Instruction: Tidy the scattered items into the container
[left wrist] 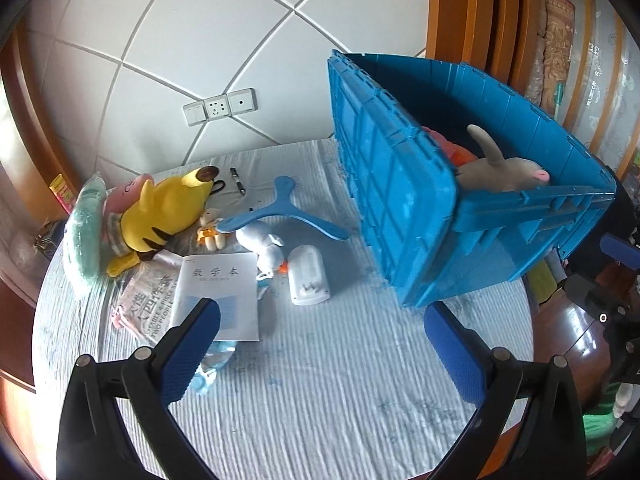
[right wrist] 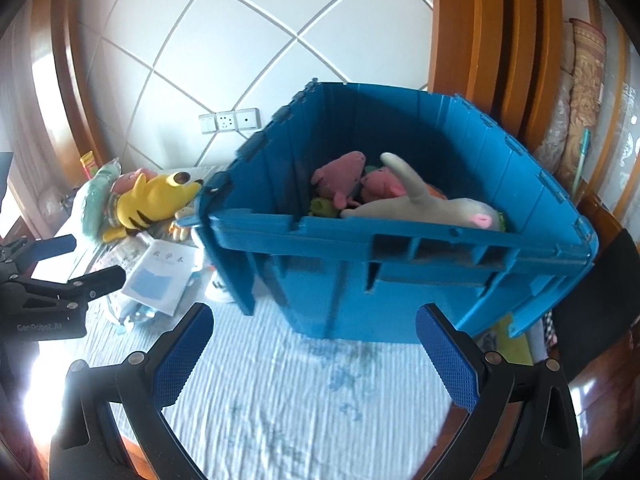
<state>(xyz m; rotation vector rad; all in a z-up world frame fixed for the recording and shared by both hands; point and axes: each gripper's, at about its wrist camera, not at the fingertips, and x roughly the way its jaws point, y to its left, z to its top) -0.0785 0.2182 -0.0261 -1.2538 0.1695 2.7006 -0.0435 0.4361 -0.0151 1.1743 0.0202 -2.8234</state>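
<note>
**Round table, crate partly filled**

Pale striped cloth [left wrist: 320, 360] covers your table. Your blue crate [right wrist: 400, 272] sits at its right, holding a grey plush [right wrist: 440, 208]. Left of it lie a yellow tiger plush [left wrist: 160, 216], notebook [left wrist: 220, 292] and boomerang [left wrist: 280, 216]. Your left gripper [left wrist: 320, 340] and right gripper [right wrist: 316, 344] both gape wide, empty.

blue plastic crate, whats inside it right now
In the blue plastic crate: a grey plush animal with a pink nose, two pink plush toys and something green. Anything beneath them is hidden.
</note>
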